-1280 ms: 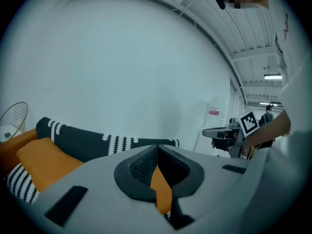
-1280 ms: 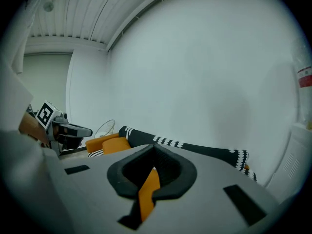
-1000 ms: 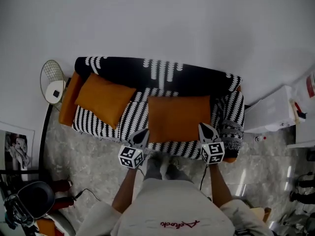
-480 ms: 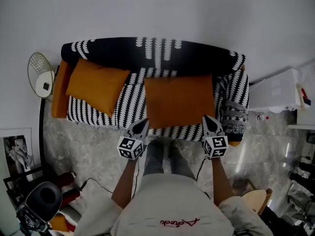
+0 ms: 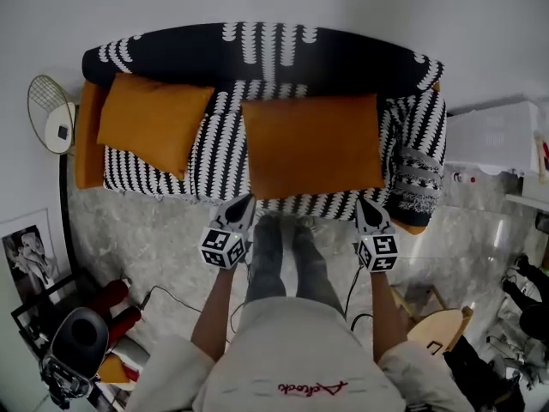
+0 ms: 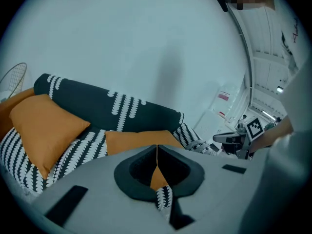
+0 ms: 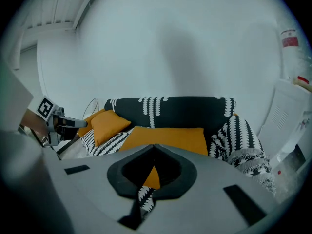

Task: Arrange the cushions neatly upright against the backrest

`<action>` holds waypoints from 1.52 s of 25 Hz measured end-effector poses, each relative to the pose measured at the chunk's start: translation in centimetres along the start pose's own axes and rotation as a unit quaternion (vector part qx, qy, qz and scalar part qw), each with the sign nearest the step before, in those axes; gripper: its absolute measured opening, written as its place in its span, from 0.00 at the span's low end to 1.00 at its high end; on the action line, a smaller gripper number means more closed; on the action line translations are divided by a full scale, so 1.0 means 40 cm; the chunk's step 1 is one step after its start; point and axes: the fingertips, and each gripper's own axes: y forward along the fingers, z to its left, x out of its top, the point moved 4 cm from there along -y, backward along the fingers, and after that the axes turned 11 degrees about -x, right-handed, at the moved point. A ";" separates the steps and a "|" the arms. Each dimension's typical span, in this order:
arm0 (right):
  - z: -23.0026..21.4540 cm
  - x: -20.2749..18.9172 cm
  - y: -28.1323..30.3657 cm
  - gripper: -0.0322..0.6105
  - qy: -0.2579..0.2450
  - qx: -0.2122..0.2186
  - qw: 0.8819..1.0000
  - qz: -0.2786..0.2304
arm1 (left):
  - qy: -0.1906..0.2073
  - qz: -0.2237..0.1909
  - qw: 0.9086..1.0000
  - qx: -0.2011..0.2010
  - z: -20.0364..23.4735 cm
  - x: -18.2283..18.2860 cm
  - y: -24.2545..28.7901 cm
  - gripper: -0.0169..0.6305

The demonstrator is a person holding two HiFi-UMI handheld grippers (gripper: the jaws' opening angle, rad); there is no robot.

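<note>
A sofa [image 5: 257, 50] in a black-and-white patterned cover fills the top of the head view. One orange cushion [image 5: 150, 123] [image 6: 41, 128] [image 7: 109, 123] lies tilted at its left end. A larger orange cushion [image 5: 310, 144] [image 6: 134, 140] [image 7: 168, 138] lies flat on the middle of the seat. At the right armrest sits a grey patterned cushion [image 5: 418, 178] [image 7: 251, 162]. My left gripper [image 5: 244, 201] [image 6: 157, 147] and right gripper [image 5: 365, 202] [image 7: 154, 146] are both shut and empty. They hang at the seat's front edge, just short of the larger cushion's two near corners.
A round wire-frame piece [image 5: 47, 114] stands left of the sofa. A white cabinet [image 5: 497, 136] is at its right. A wooden stool [image 5: 433, 333] and dark gear [image 5: 73, 350] sit on the marble floor behind me. A cable [image 5: 171, 297] trails by my left leg.
Both grippers have sunk toward the front edge of the seat. The head view has shifted, so the sofa now lies larger and higher in the picture. Both grippers stay shut.
</note>
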 end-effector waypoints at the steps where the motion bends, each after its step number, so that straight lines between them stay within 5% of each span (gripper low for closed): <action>1: -0.003 -0.013 0.007 0.09 0.000 -0.001 1.000 0.006 | -0.003 0.003 1.000 0.001 0.010 -0.008 0.006 0.08; 8: -0.047 -0.072 0.076 0.09 0.010 -0.007 1.000 0.028 | -0.024 0.019 1.000 0.003 0.086 -0.045 0.063 0.08; 15: -0.145 -0.123 0.235 0.11 0.047 -0.013 0.998 0.041 | -0.084 0.029 0.996 -0.003 0.218 -0.115 0.180 0.11; 17: -0.170 -0.144 0.287 0.33 0.069 -0.005 0.996 0.060 | -0.104 0.043 0.994 0.001 0.253 -0.140 0.216 0.41; 24: -0.271 -0.214 0.472 0.65 0.107 -0.012 0.987 0.120 | -0.143 0.073 0.985 0.062 0.401 -0.211 0.311 0.61; 28: -0.334 -0.234 0.559 0.74 0.128 -0.014 0.980 0.151 | -0.177 0.076 0.978 0.077 0.470 -0.224 0.354 0.70; 38: -0.404 -0.284 0.728 0.77 0.131 0.007 0.963 0.236 | -0.206 0.128 0.966 0.090 0.573 -0.260 0.455 0.72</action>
